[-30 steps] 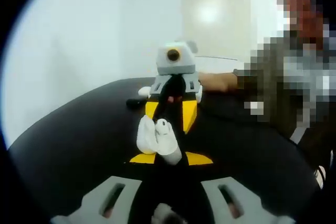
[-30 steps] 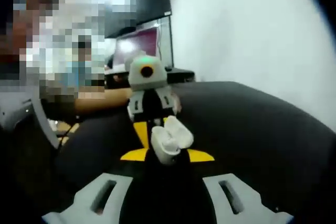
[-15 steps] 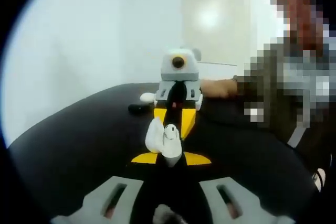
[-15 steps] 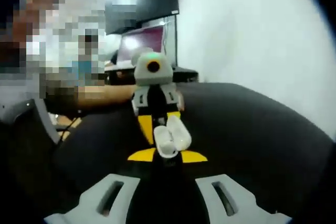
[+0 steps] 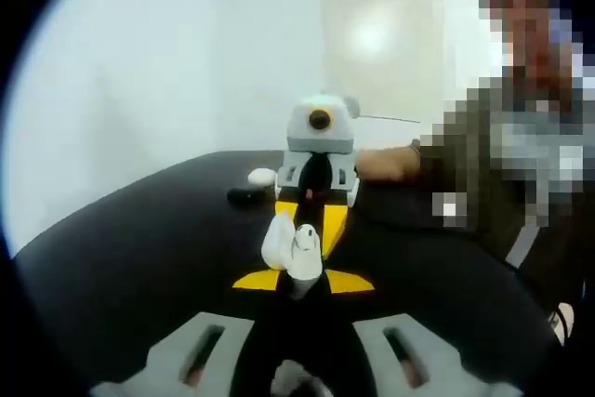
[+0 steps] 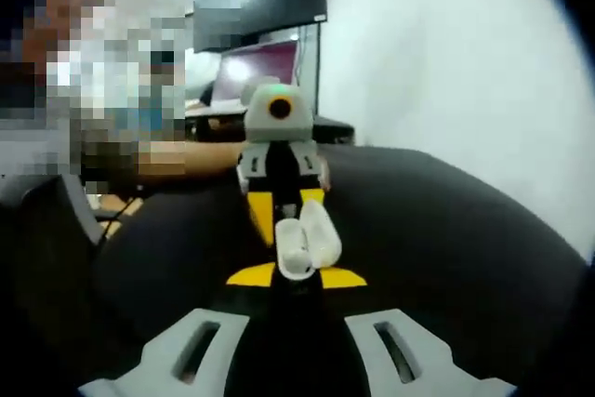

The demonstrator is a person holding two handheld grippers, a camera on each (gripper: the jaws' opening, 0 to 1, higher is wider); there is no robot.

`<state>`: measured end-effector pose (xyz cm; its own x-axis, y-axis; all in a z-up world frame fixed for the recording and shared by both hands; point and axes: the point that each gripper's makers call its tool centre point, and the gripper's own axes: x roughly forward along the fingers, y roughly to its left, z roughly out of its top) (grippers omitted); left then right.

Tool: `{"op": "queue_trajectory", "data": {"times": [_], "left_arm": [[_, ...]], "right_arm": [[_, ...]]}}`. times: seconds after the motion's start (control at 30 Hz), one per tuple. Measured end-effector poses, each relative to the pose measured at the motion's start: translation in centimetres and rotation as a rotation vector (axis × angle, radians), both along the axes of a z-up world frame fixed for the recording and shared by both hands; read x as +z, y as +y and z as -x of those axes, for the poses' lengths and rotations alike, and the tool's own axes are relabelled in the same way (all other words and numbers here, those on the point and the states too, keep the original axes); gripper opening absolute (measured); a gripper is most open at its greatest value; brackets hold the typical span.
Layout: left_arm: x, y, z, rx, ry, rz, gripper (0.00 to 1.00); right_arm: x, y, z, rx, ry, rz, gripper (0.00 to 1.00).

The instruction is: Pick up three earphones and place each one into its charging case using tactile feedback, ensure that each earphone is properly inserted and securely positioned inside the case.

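Note:
My left gripper (image 5: 299, 282) is shut on an open white charging case (image 5: 279, 241), its lid tilted to the left. A white earphone (image 5: 304, 241) with a dark spot stands in the case. The right gripper (image 5: 310, 216) faces me from beyond, its yellow-tipped jaws meeting the earphone. In the right gripper view, the open case (image 6: 302, 244) stands at the tips of my right gripper (image 6: 294, 276), which is shut, with the earphone itself hidden there. The left gripper (image 6: 270, 216) faces back from behind the case.
Everything is over a black table (image 5: 139, 248). A small white object (image 5: 261, 176) and a black one (image 5: 244, 195) lie at the far edge. A person's hand (image 5: 386, 163) holds the right gripper. A lit monitor (image 6: 265, 58) stands behind.
The case has turned from tilted to more upright between the two grippers. The facing gripper sits slightly higher and further off in both views.

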<state>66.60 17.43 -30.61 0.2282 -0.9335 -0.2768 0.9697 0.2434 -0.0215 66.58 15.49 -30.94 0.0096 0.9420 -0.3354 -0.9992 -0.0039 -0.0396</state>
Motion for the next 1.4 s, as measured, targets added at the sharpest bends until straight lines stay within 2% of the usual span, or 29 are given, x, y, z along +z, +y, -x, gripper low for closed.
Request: {"op": "queue_trajectory", "data": {"times": [0.23,0.3,0.37,0.43,0.5,0.57,0.63,0.73,0.8,0.9,0.97,1.0,1.07,1.1,1.2,1.3,1.4], "left_arm": [[1.6,1.5,-0.5,0.053,-0.004,0.068,0.14],[3.0,2.5,-0.8,0.089,-0.018,0.127,0.14],[5.2,3.9,-1.5,0.151,-0.031,0.23,0.13],[6.2,5.3,-2.2,0.212,0.002,0.286,0.13],[7.3,7.1,-3.1,0.291,-0.001,0.294,0.14],[8.3,8.1,-3.2,0.319,0.015,0.283,0.15],[8.4,9.2,-3.2,0.368,0.059,0.22,0.14],[7.8,10.9,-3.4,0.513,0.158,0.11,0.12],[7.4,10.9,-2.9,0.558,0.188,0.061,0.12],[5.6,9.7,-0.5,0.563,0.246,-0.072,0.11],[3.3,8.7,1.4,0.545,0.277,-0.208,0.12],[2.4,7.9,2.3,0.51,0.258,-0.268,0.12],[1.4,7.0,3.1,0.516,0.223,-0.358,0.1],[1.3,6.7,3.1,0.532,0.18,-0.393,0.09],[1.4,6.5,2.4,0.588,0.116,-0.447,0.09],[1.4,6.3,2.2,0.593,0.146,-0.455,0.09],[0.5,6.7,2.6,0.575,0.208,-0.521,0.07]], "right_arm": [[0.0,-0.2,-0.3,-0.003,0.003,0.0,0.17],[-0.1,-0.1,-0.3,-0.002,0.007,-0.006,0.17],[0.0,0.1,-0.3,-0.001,0.007,-0.008,0.17],[0.0,0.2,-0.4,0.001,-0.001,-0.007,0.17],[0.0,0.2,-0.4,0.004,-0.017,-0.003,0.17],[0.1,0.2,-0.4,0.007,-0.027,0.0,0.17],[0.1,0.2,-0.5,0.01,-0.031,0.002,0.17],[0.1,0.2,-0.5,0.011,-0.03,-0.001,0.17],[0.2,0.3,-0.5,0.012,-0.034,-0.001,0.17],[0.2,0.3,-0.5,0.012,-0.039,-0.002,0.17],[0.2,0.3,-0.5,0.012,-0.039,-0.003,0.17],[0.3,0.3,-0.5,0.012,-0.041,-0.004,0.17],[0.3,0.3,-0.5,0.014,-0.047,-0.004,0.17],[0.3,0.4,-0.5,0.013,-0.046,-0.004,0.17],[0.3,0.3,-0.5,0.013,-0.049,-0.005,0.17],[0.3,0.3,-0.4,0.011,-0.061,-0.003,0.17],[0.3,0.3,-0.4,0.014,-0.075,-0.001,0.17]]}}
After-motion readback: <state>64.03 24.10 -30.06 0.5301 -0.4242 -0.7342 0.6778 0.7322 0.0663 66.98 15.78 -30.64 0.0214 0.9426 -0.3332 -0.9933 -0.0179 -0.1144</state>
